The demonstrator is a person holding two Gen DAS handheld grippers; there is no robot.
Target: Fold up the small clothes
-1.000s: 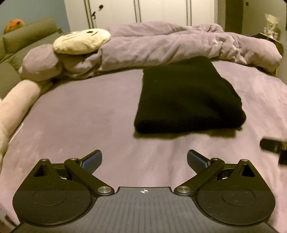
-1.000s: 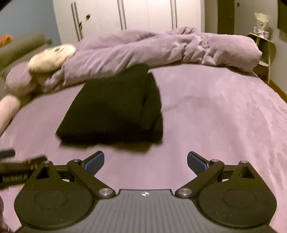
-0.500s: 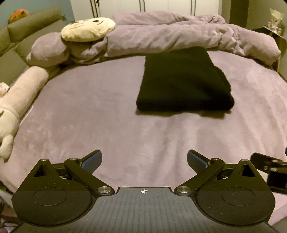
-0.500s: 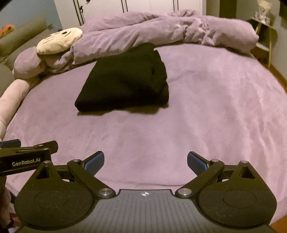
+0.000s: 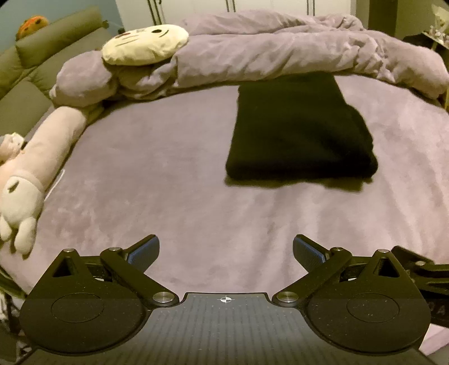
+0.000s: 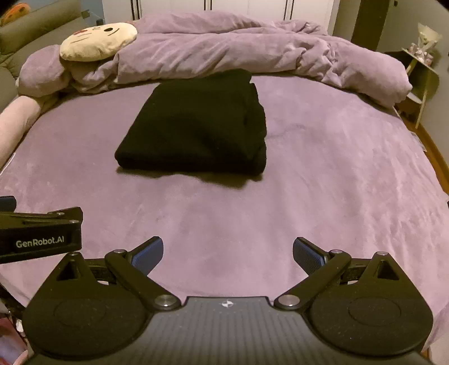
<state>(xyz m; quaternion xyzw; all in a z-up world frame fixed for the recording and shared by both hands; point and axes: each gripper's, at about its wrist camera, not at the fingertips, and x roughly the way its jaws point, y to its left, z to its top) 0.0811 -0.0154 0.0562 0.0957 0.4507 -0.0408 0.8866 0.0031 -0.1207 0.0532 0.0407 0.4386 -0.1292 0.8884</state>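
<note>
A bed [image 5: 174, 179] covered in mauve plush fabric is seen filling both views. A black folded garment [image 5: 300, 132] is laid flat on it, toward the far side, its far edge touching or just beside the rumpled purple duvet [image 5: 280, 47] that is bunched along the head of the bed. In the right wrist view the folded garment [image 6: 196, 126] is seen left of centre, with stacked layers showing at its right edge.

The left claw [image 5: 226, 252] is held wide apart with nothing between its blue pads, well short of the garment. The right claw [image 6: 228, 252] is likewise spread wide and holds nothing. Both are positioned near the foot of the bed, side by side.

A cream cartoon-face cushion [image 5: 144, 45] is rested on the duvet's left end. A long pink plush toy [image 5: 36, 174] is laid along the bed's left edge. An olive-green sofa [image 5: 42, 64] is seen beyond it. White wardrobe doors [image 6: 224, 7] are noted behind the bed, and a small side table [image 6: 421, 75] at the right.
</note>
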